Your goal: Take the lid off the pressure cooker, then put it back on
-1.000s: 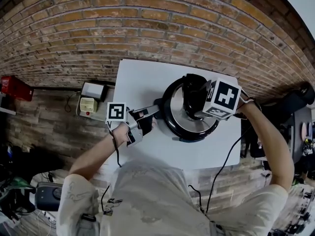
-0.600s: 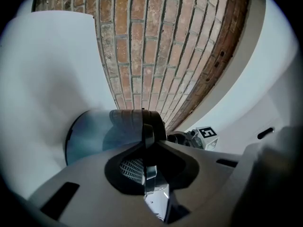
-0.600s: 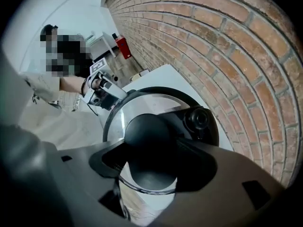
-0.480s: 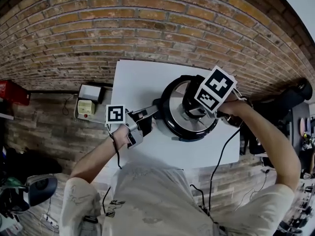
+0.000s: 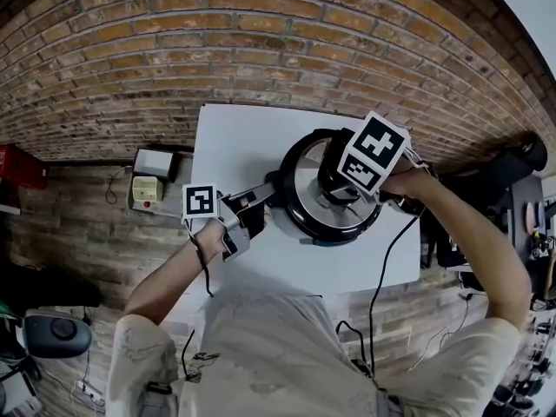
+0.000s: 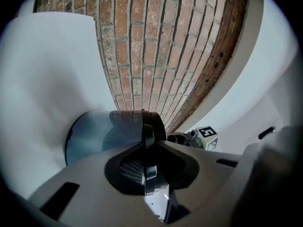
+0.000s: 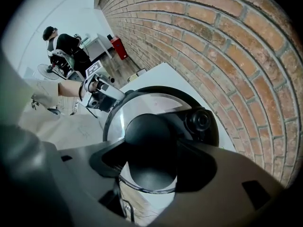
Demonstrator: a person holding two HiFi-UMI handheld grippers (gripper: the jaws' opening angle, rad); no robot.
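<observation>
1 cooker [image 5: 287,219] | 1 lid [image 7: 142,103] | left gripper [image 6: 148,174]: handle [image 6: 147,137] | right gripper [image 7: 154,163]: knob [image 7: 149,138]

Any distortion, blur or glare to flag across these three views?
Head view: fisheye bows the brick wall into arcs. Left gripper view: the pressure cooker looks soft, bluish. Right gripper view: the lid glares; its knob is featureless black.

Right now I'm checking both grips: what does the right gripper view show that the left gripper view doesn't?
Only the right gripper view: the right tool closed on the lid knob, the shiny lid, a seated person far off. Only the left gripper view: up close, the left tool shut on the side handle, and the pot wall. Both: the brick wall and white table.
</observation>
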